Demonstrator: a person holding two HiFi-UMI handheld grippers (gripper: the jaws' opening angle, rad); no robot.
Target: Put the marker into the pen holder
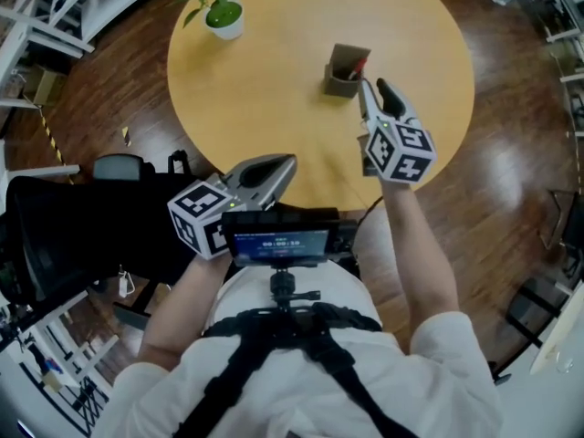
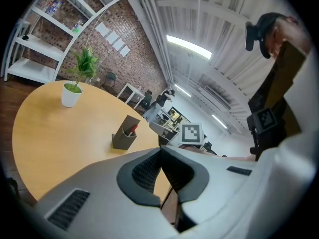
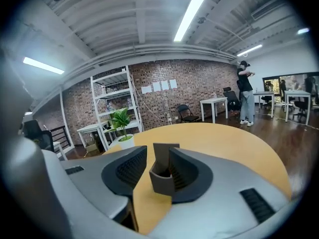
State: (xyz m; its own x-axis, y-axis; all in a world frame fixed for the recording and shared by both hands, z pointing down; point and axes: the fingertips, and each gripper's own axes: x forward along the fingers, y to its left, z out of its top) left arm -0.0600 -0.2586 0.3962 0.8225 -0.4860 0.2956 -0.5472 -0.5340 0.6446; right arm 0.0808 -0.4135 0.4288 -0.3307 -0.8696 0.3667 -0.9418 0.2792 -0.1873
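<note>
Tools | left gripper [image 1: 281, 166]: jaws pressed together, nothing in them, at the near edge of the table [image 1: 265, 89] | right gripper [image 1: 375, 87]: jaws wide apart, empty, just in front of the pen holder [image 1: 341, 78] | marker [image 1: 358, 65]: red, standing inside the pen holder | plant [image 1: 221, 7]: far side of the table

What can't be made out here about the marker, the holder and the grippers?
- Marker: only its red end shows in the head view; the pen holder hides the rest. The right gripper view shows none of it.
- Right gripper: the head view is too small to tell whether it touches the pen holder.
- Table: part of its near edge is hidden in the head view by the left gripper and the screen.
</note>
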